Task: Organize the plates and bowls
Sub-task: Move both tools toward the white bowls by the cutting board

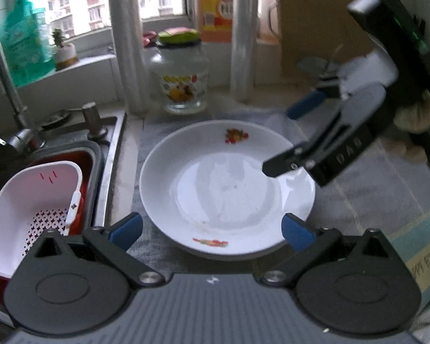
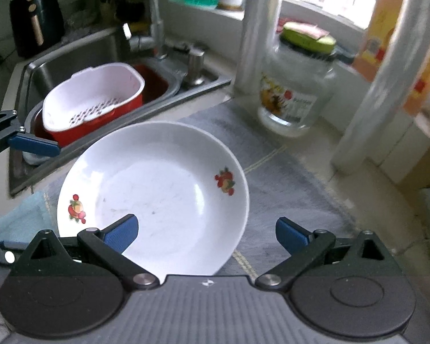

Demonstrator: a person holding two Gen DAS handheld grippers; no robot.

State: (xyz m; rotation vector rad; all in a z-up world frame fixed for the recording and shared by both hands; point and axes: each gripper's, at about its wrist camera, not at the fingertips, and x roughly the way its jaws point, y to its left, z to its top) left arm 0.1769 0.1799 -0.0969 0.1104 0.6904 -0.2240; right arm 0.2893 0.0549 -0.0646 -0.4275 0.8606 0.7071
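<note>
A white shallow plate point(image 1: 226, 189) with small fruit prints lies on a grey cloth on the counter, right of the sink; it also shows in the right wrist view point(image 2: 154, 197). My left gripper point(image 1: 212, 230) is open and empty, its blue pads either side of the plate's near rim. My right gripper point(image 2: 206, 233) is open and empty just above the plate's near right edge; from the left wrist view it hangs over the plate's right side point(image 1: 289, 140).
A white colander point(image 1: 34, 200) sits in a red tub point(image 2: 106, 123) in the steel sink point(image 2: 80, 54). A glass jar point(image 1: 183, 77), two plastic-film rolls point(image 1: 129, 48), an orange bottle point(image 1: 215, 5) and a cardboard box point(image 1: 315, 28) stand behind the plate.
</note>
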